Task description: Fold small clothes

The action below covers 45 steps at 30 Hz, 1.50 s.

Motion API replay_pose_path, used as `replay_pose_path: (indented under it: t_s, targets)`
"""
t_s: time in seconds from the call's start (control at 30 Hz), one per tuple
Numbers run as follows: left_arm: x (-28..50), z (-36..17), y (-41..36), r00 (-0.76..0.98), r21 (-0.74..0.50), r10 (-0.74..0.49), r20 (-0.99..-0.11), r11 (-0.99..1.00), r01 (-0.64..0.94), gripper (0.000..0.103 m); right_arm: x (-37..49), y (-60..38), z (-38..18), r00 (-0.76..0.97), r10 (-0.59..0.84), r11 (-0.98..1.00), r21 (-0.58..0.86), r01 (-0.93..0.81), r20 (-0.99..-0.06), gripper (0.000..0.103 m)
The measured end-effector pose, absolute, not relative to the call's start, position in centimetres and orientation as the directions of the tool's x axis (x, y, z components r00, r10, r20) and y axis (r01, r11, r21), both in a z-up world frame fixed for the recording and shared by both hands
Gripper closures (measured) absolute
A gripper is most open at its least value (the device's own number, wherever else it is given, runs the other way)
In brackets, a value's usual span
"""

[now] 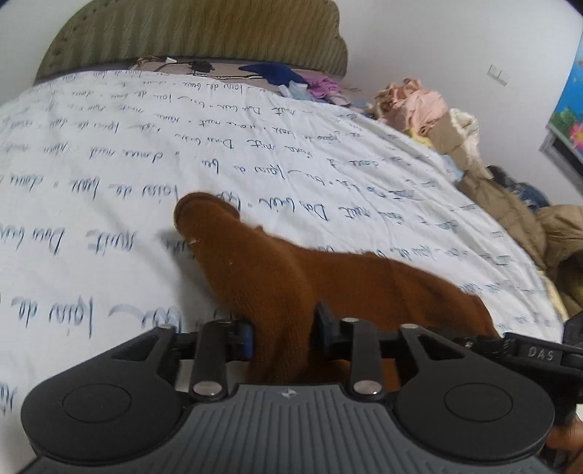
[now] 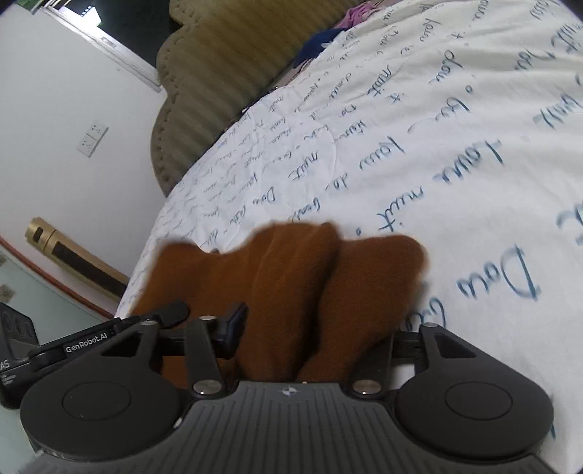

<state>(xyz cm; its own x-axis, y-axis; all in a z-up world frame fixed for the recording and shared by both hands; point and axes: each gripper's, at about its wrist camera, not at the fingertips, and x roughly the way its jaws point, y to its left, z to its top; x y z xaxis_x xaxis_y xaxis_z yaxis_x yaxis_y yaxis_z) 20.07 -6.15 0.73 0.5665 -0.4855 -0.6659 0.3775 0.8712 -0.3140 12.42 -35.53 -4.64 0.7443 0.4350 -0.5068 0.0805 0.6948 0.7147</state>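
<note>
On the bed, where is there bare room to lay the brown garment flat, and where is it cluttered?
Bare printed sheet runs from the brown garment toward the headboard. Cluttered: the clothes pile along the bed's right edge, the blue and purple items and cables by the headboard. Both the left tool and the right tool grip the garment.

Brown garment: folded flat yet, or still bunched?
Bunched. The garment is held in both grippers, lifted off the bedspread, hanging in loose folds.
</note>
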Motion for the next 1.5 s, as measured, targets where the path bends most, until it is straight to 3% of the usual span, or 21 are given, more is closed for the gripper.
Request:
replay_pose_path:
  t_s: [0.03, 0.07, 0.27, 0.33, 0.37, 0.4, 0.43, 0.47, 0.5, 0.6, 0.73, 0.83, 0.93, 1.03, 1.1, 1.17, 1.27, 1.5]
  targets:
    - [19.2, 0.7, -5.4, 0.567, -0.33, -0.5, -0.655, 0.864, 0.381, 0.046, 11.8, -35.6, -4.7, 0.741, 0.454, 0.683, 0.727, 0.067, -0.495, 0.042]
    - [18.3, 0.6, -4.6, 0.568, -0.352, -0.517, -0.64, 0.854, 0.382, 0.038, 11.0, -35.9, -4.7, 0.736, 0.473, 0.669, 0.741, 0.057, -0.484, 0.036]
    - [11.9, -0.4, -1.1, 0.537, -0.51, -0.637, -0.553, 0.769, 0.386, 0.038, 5.5, -37.3, -4.7, 0.703, 0.588, 0.582, 0.813, -0.024, -0.4, 0.01]
    - [10.0, -1.3, -1.0, 0.506, -0.534, -0.661, -0.554, 0.749, 0.393, 0.039, 3.9, -37.0, -4.8, 0.683, 0.635, 0.558, 0.826, -0.081, -0.362, 0.01]
    - [9.4, -1.8, -1.0, 0.497, -0.539, -0.662, -0.561, 0.748, 0.388, 0.043, 3.0, -36.7, -4.9, 0.682, 0.635, 0.571, 0.816, -0.096, -0.364, 0.015]
    - [8.8, -2.4, -0.9, 0.477, -0.546, -0.669, -0.57, 0.742, 0.388, 0.054, 2.3, -36.5, -4.9, 0.686, 0.622, 0.593, 0.799, -0.097, -0.378, 0.028]
    - [8.6, -2.9, -0.9, 0.452, -0.554, -0.675, -0.582, 0.737, 0.387, 0.081, 1.8, -36.1, -4.9, 0.694, 0.595, 0.625, 0.776, -0.082, -0.406, 0.039]
    - [8.4, -3.2, -0.7, 0.442, -0.557, -0.675, -0.591, 0.738, 0.382, 0.085, 1.4, -35.8, -4.9, 0.704, 0.558, 0.658, 0.751, -0.053, -0.44, 0.061]
    - [8.4, -3.2, -0.4, 0.447, -0.559, -0.675, -0.587, 0.737, 0.38, 0.088, 1.2, -35.5, -5.0, 0.705, 0.535, 0.673, 0.74, -0.022, -0.466, 0.074]
    - [8.3, -2.2, 0.5, 0.477, -0.556, -0.663, -0.576, 0.746, 0.366, 0.09, 0.5, -34.8, -4.9, 0.715, 0.534, 0.647, 0.762, -0.003, -0.45, 0.078]
    - [6.9, -0.9, 0.0, 0.556, -0.404, -0.565, -0.609, 0.825, 0.396, 0.089, -0.5, -32.5, -3.5, 0.725, 0.533, 0.682, 0.728, -0.065, -0.435, 0.079]
    - [5.4, -1.1, -1.2, 0.592, -0.317, -0.495, -0.636, 0.867, 0.384, 0.084, -0.7, -31.6, -4.1, 0.736, 0.437, 0.77, 0.637, -0.01, -0.517, 0.074]
    - [3.9, -0.5, -1.9, 0.644, -0.239, -0.432, -0.631, 0.898, 0.369, 0.077, -2.5, -31.4, -3.8, 0.78, 0.373, 0.785, 0.619, 0.022, -0.502, 0.063]
    - [3.0, -0.2, -2.5, 0.667, -0.184, -0.382, -0.639, 0.919, 0.35, 0.074, -4.4, -29.8, -2.2, 0.828, 0.228, 0.873, 0.485, 0.06, -0.513, 0.042]
    - [2.6, -0.3, -3.0, 0.684, -0.147, -0.349, -0.64, 0.93, 0.337, 0.071, -4.6, -28.7, -2.1, 0.834, 0.162, 0.926, 0.372, 0.056, -0.527, 0.022]
    - [2.1, -0.4, -3.2, 0.697, -0.124, -0.324, -0.64, 0.939, 0.322, 0.056, -4.4, -28.1, -3.0, 0.82, 0.111, 0.956, 0.287, 0.068, -0.562, 0.021]
    - [1.6, -0.6, -3.1, 0.717, -0.106, -0.295, -0.632, 0.949, 0.296, 0.038, -4.3, -27.8, -3.3, 0.822, 0.096, 0.958, 0.276, 0.076, -0.561, 0.015]
    - [1.5, -0.9, -3.0, 0.725, -0.089, -0.264, -0.637, 0.959, 0.27, 0.034, -5.0, -26.8, -3.2, 0.824, 0.081, 0.968, 0.241, 0.069, -0.561, 0.006]
